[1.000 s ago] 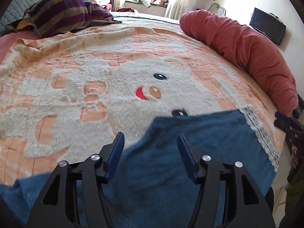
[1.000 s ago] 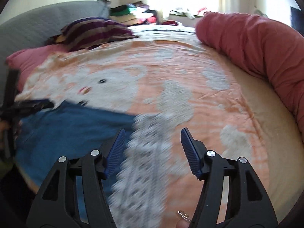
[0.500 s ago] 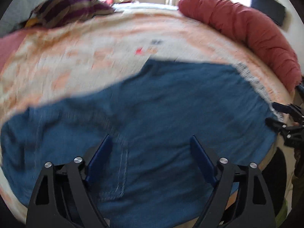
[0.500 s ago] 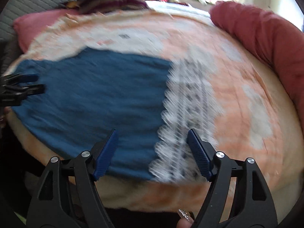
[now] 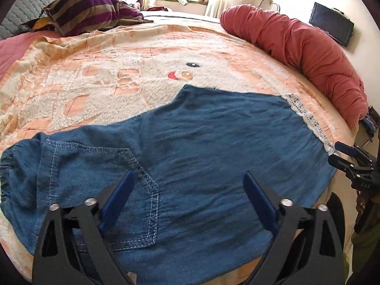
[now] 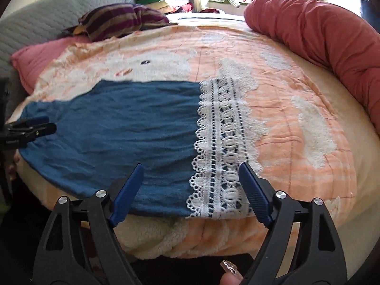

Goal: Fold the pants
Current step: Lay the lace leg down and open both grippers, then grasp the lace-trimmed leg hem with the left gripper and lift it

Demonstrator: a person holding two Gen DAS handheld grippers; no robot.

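Observation:
Blue denim pants [image 5: 201, 147] lie flat across the near edge of the bed, waistband and back pocket [image 5: 133, 190] at the left, white lace hem [image 6: 225, 142] at the right. My left gripper [image 5: 187, 199] hovers over the pocket end, its jaws opening wide, nothing pressed between the pads. My right gripper [image 6: 190, 190] hangs over the lace hem at the bed's front edge, jaws also opening, pads off the cloth. Each gripper shows at the edge of the other's view: the right gripper [image 5: 351, 159] and the left gripper [image 6: 28, 128].
The bed carries a peach blanket [image 5: 106, 76] with a white cartoon animal. A rolled red quilt [image 5: 296, 45] lines the right side. A striped cushion [image 5: 87, 11] and a grey headboard [image 6: 47, 16] sit at the back left. A dark monitor [image 5: 332, 28] hangs on the wall.
Both grippers have drawn back toward the bed's front edge and their jaws have spread wider. The pants now lie flat and fill more of each view.

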